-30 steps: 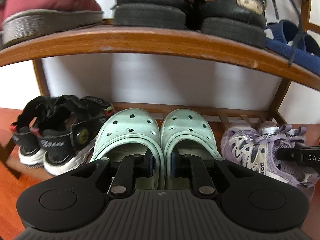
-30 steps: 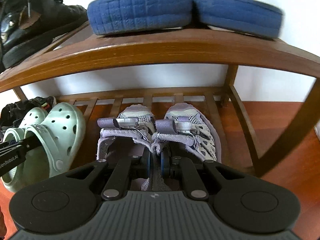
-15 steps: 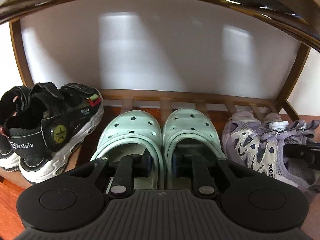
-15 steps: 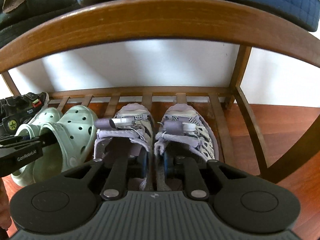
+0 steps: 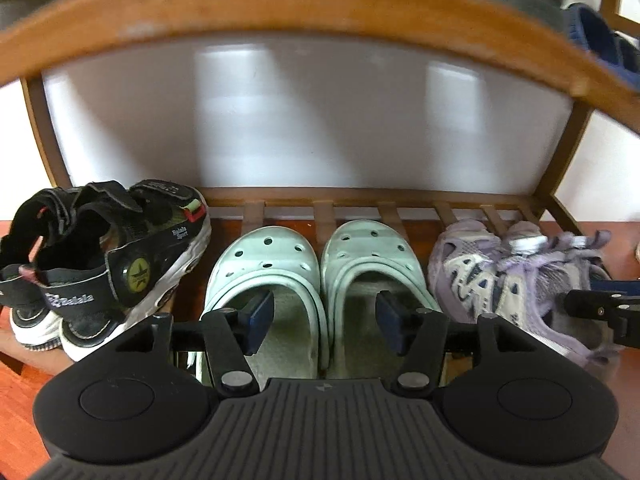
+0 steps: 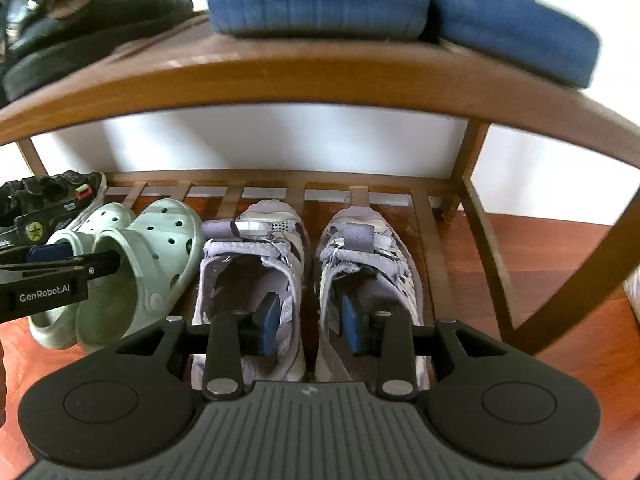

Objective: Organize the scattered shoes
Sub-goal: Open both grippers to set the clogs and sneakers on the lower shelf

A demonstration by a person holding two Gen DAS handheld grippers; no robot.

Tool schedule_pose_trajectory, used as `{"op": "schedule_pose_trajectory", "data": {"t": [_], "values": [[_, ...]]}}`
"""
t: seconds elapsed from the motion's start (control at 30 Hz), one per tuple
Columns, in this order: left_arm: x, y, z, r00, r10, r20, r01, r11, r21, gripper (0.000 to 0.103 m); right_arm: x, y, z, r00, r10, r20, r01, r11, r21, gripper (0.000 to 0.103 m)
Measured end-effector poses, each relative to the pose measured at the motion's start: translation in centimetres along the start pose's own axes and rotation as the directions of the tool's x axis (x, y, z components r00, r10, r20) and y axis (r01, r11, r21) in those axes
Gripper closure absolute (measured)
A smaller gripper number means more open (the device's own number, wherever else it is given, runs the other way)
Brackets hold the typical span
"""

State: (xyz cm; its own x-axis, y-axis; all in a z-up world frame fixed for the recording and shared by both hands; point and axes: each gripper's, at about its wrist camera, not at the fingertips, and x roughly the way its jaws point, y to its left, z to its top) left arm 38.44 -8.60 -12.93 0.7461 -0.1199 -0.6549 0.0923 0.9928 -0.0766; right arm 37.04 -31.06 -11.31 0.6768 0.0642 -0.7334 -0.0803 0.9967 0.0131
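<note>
A pair of mint green clogs stands side by side on the bottom shelf of a wooden shoe rack. My left gripper has one finger inside each clog. Its jaws are opening, with the clogs' inner walls between them, and the pads stand clear. To the right, a pair of lilac sneakers stands on the same shelf. My right gripper has one finger in each sneaker. Its jaws are also opening, with the pads off the inner walls. The left gripper shows at the clogs in the right wrist view.
Black children's sandals stand left of the clogs. The upper shelf's curved front rail hangs close overhead and carries blue slippers and black boots. A white wall lies behind the rack, and red wood floor lies to the right.
Both grippers were pinching the inner walls of their pairs. Now both sets of jaws have spread apart and let go. The shoes rest on the bottom shelf.
</note>
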Motion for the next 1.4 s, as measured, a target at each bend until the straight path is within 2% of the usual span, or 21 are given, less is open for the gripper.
{"op": "schedule_pose_trajectory", "data": {"t": [0.2,0.4,0.47,0.83,1.4], "values": [[-2.4,0.0,-0.4,1.0,0.002,0.014,-0.002,1.0,-0.002,0.042,-3.0,-0.3,-1.0,1.0,-0.004,0.017,0.004,1.0,0.008,0.058],[-5.1,0.1,-1.9,1.0,0.025,0.011,-0.025,1.0,-0.013,0.029,-5.3,-0.3,-2.4,0.999,-0.016,0.032,0.016,1.0,-0.002,0.04],[-5.7,0.2,-2.4,0.999,0.033,0.01,-0.033,0.999,-0.017,0.029,-5.7,-0.3,-2.9,0.999,-0.017,0.036,0.017,1.0,-0.003,0.035],[-6.2,0.4,-5.4,0.997,0.056,-0.044,-0.057,0.998,-0.025,0.029,-5.9,-0.2,-5.8,0.999,-0.036,0.014,0.036,0.999,-0.009,0.031],[-3.6,0.1,-6.2,0.994,0.081,-0.068,-0.083,0.996,-0.03,0.029,-2.3,-0.1,-6.8,0.998,-0.043,-0.037,0.045,0.998,0.04,0.025]]}}
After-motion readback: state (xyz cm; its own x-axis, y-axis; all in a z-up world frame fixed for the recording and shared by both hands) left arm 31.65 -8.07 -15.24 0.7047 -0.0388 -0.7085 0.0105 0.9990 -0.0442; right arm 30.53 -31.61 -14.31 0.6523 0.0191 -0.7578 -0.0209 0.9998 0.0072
